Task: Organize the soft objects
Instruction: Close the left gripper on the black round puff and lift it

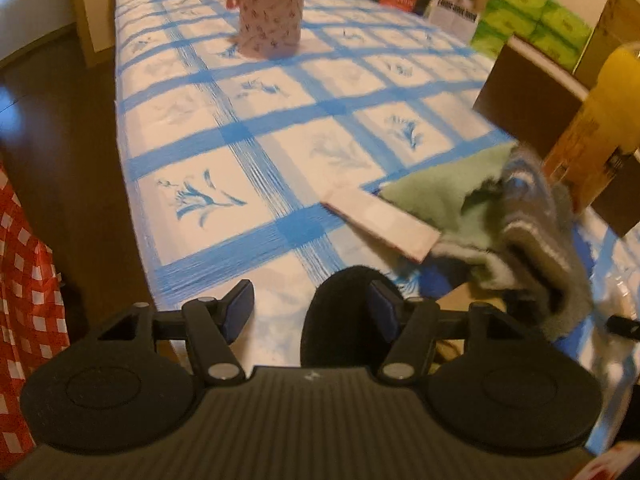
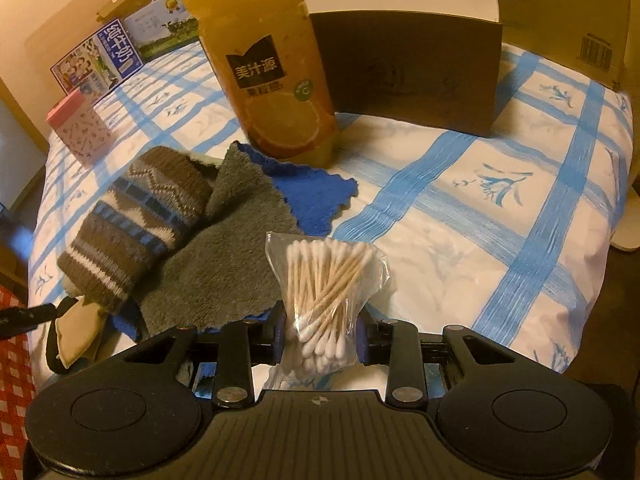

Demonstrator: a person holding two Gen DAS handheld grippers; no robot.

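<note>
My right gripper (image 2: 321, 340) is shut on a clear bag of cotton swabs (image 2: 328, 280), held just above the blue-checked tablecloth (image 2: 460, 240). To its left lies a pile of soft things: a grey-brown knitted sock (image 2: 136, 232), a grey towel cloth (image 2: 224, 264) and a blue cloth (image 2: 316, 196). In the left wrist view the same pile (image 1: 520, 232) sits at the right, with a green cloth (image 1: 436, 196) in it. My left gripper (image 1: 312, 304) is open near the table's front edge. A black fuzzy rounded piece (image 1: 340, 320) leans on its right pad, well apart from the left pad.
An orange juice bottle (image 2: 276, 72) and a brown box (image 2: 408, 72) stand behind the pile. A pink patterned canister (image 1: 270, 8) stands far back. A flat pale box (image 1: 384, 224) rests against the green cloth. Cartons and green tissue packs (image 1: 532, 20) line the far side. Red-checked fabric (image 1: 28, 300) hangs at the left.
</note>
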